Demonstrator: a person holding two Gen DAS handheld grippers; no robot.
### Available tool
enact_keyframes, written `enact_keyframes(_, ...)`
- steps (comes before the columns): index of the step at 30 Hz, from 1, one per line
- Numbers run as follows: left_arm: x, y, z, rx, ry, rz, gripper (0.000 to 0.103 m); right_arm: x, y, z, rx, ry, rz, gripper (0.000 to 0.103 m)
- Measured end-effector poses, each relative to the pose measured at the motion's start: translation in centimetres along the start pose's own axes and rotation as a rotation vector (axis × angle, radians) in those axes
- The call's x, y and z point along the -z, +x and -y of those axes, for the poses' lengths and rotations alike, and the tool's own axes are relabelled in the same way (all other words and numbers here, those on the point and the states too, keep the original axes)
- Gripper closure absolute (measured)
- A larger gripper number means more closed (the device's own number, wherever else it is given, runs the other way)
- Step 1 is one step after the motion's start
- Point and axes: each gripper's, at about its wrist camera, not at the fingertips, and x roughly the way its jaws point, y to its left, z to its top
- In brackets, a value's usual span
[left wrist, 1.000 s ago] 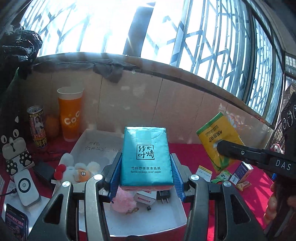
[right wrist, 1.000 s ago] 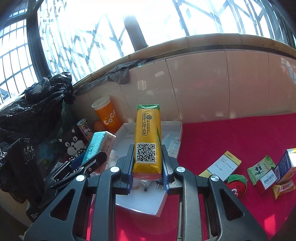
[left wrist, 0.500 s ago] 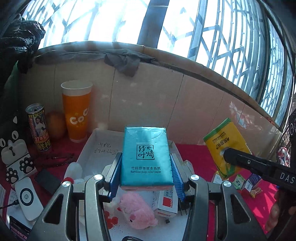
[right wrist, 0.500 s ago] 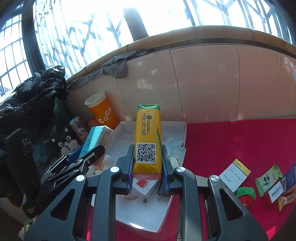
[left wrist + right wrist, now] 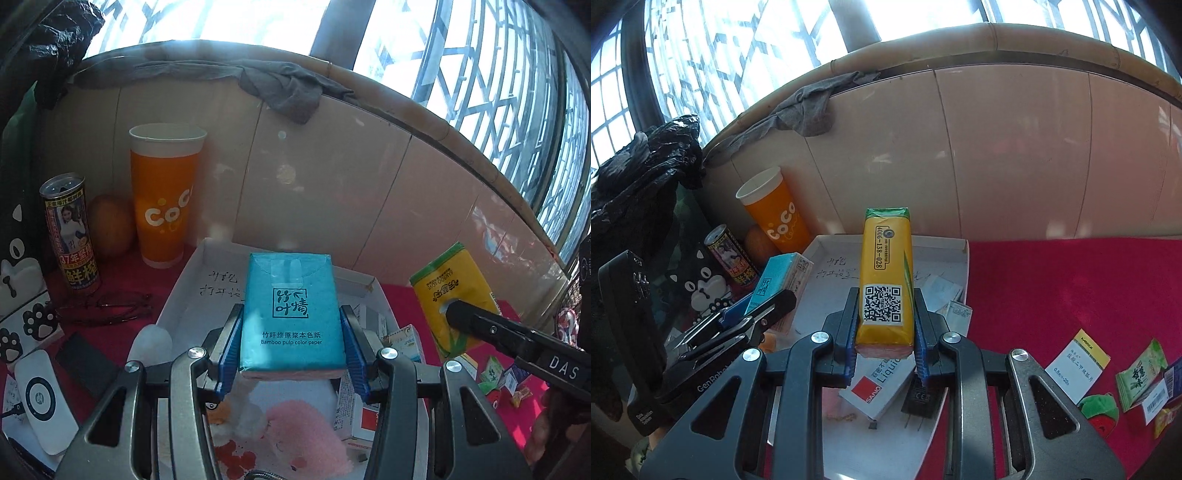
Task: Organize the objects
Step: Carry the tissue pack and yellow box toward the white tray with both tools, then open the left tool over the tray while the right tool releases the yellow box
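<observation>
My left gripper (image 5: 291, 350) is shut on a teal tissue pack (image 5: 291, 314), held above the white tray (image 5: 192, 280). In the right wrist view the same teal tissue pack (image 5: 775, 284) and left gripper (image 5: 753, 321) hang over the tray's left side. My right gripper (image 5: 885, 332) is shut on a yellow tissue pack (image 5: 886, 273), held upright over the white tray (image 5: 934, 243). The yellow tissue pack (image 5: 450, 295) also shows at the right of the left wrist view, pinched by the right gripper (image 5: 454, 314). In the tray lie a pink plush (image 5: 306, 439), a white box (image 5: 882, 384) and a black plug (image 5: 919, 395).
An orange cup (image 5: 162, 199), a can (image 5: 70, 232) and an orange fruit (image 5: 110, 225) stand left of the tray by the tiled wall. Glasses (image 5: 107, 306) and a white charger (image 5: 40, 398) lie at the left. Small packets (image 5: 1137, 376) and a card (image 5: 1075, 365) lie on the red cloth (image 5: 1071, 288).
Both grippers have moved forward and a little down with their packs, so the tray, cup and wall loom closer. The grips have not changed.
</observation>
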Motion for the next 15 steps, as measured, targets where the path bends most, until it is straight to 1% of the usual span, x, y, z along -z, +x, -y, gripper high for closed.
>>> enact_keyframes(6,-1.3,1.6,-1.5,0.025,-0.041,-0.026,0.053,-0.2,2.7,-0.3,0.003,0.007,-0.028,0.079)
enact_keyframes(11,-1.0,2.7,-1.7,0.048,-0.067,-0.05,0.052,0.0,4.8,-0.7,-0.012,0.005,-0.06,0.079)
enact_keyframes(12,-0.9,2.8,-1.7,0.045,-0.065,-0.058,0.049,0.1,5.2,-0.8,-0.019,0.0,-0.068,0.077)
enact_keyframes(13,-0.8,2.8,-1.6,0.038,-0.063,-0.057,0.036,0.3,5.3,-0.9,-0.017,-0.007,-0.068,0.074)
enact_keyframes(14,-0.7,2.6,-1.6,0.02,-0.064,-0.041,0.031,0.5,5.3,-1.0,-0.009,-0.015,-0.06,0.06)
enact_keyframes(15,-0.7,2.3,-1.7,0.0,-0.068,-0.024,0.024,0.6,5.1,-0.9,0.004,-0.014,-0.046,0.045)
